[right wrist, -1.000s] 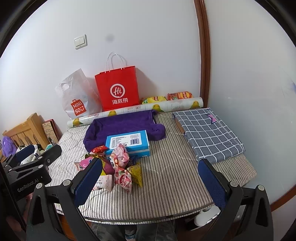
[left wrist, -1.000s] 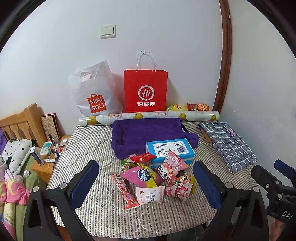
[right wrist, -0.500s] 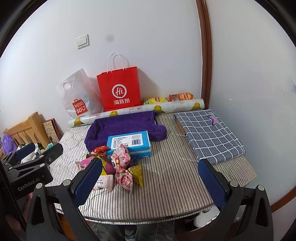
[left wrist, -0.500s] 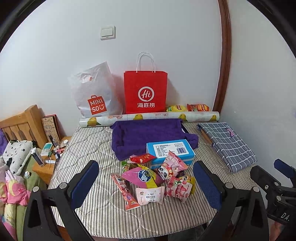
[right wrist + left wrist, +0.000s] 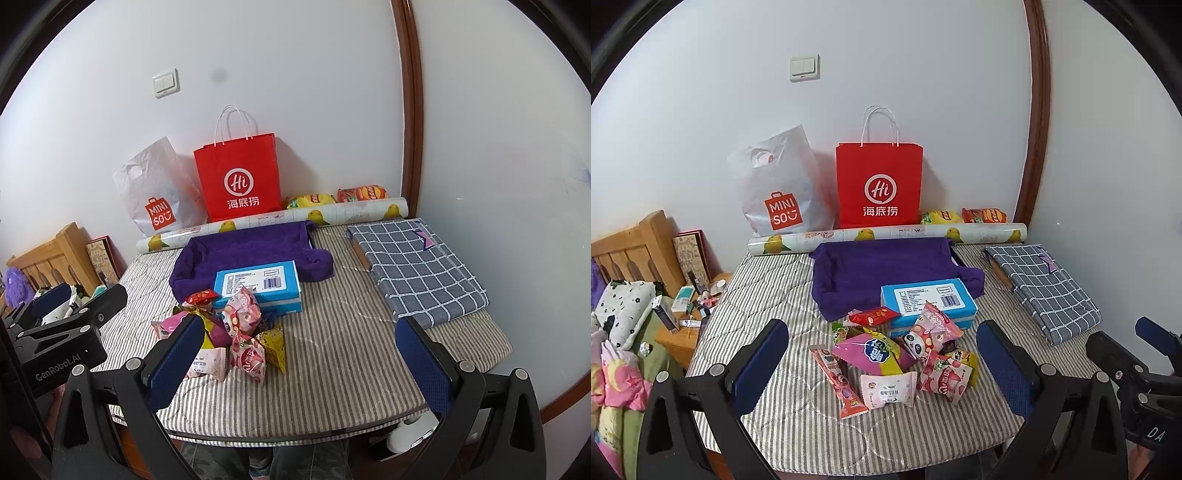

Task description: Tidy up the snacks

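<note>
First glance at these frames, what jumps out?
The bright red paper carrier bag standing against the white wall at the table's far edge, beside a white plastic shopping bag. Then the heap of colourful snack packets near the front edge of the striped table cover, just ahead of a blue rectangular box.

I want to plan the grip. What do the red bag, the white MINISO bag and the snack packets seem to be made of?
Red bag: stiff matte paper, flat creased sides, cord handles. White MINISO bag: thin glossy plastic, wrinkled, slightly see-through. Snack packets: probably shiny plastic film with crimped ends.
</note>
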`<action>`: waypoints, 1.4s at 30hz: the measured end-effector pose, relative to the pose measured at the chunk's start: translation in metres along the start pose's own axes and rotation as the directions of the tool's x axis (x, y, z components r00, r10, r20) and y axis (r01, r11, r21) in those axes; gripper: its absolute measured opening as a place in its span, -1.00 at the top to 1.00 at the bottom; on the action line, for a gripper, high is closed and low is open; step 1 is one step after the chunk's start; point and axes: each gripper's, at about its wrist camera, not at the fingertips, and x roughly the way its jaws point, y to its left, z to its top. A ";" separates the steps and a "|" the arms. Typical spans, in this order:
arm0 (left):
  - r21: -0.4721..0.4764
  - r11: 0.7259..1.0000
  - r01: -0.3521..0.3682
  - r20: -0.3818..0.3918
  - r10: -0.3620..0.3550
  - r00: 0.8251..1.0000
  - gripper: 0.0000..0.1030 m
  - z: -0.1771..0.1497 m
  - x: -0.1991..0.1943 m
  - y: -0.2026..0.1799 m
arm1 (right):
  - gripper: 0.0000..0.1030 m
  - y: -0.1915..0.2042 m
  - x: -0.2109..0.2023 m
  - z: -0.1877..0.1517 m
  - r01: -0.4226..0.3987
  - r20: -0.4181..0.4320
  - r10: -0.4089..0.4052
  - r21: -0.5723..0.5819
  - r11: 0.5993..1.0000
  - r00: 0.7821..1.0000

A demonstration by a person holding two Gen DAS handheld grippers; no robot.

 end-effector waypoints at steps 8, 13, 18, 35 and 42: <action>0.000 1.000 0.000 -0.001 0.000 1.000 -0.99 0.000 -0.001 -0.002 | -0.98 0.001 -0.002 -0.002 -0.004 0.007 0.004 -0.003 1.000 1.000; -0.001 1.000 0.004 -0.001 -0.004 1.000 -0.99 0.000 -0.001 -0.002 | -0.98 0.000 -0.002 -0.003 -0.009 0.011 0.009 0.002 1.000 1.000; -0.001 1.000 0.011 0.002 -0.011 1.000 -0.99 -0.001 0.001 0.000 | -0.98 -0.001 0.003 -0.004 -0.029 0.012 0.029 0.005 1.000 1.000; -0.053 0.998 -0.039 -0.145 0.031 0.989 -0.99 -0.025 0.080 0.042 | -0.86 0.003 0.076 -0.018 -0.093 -0.072 0.093 -0.004 0.996 0.993; -0.118 0.990 -0.083 -0.241 0.052 0.969 -0.99 -0.047 0.124 0.080 | -0.29 0.007 0.143 -0.042 -0.098 -0.203 0.095 -0.003 0.995 0.974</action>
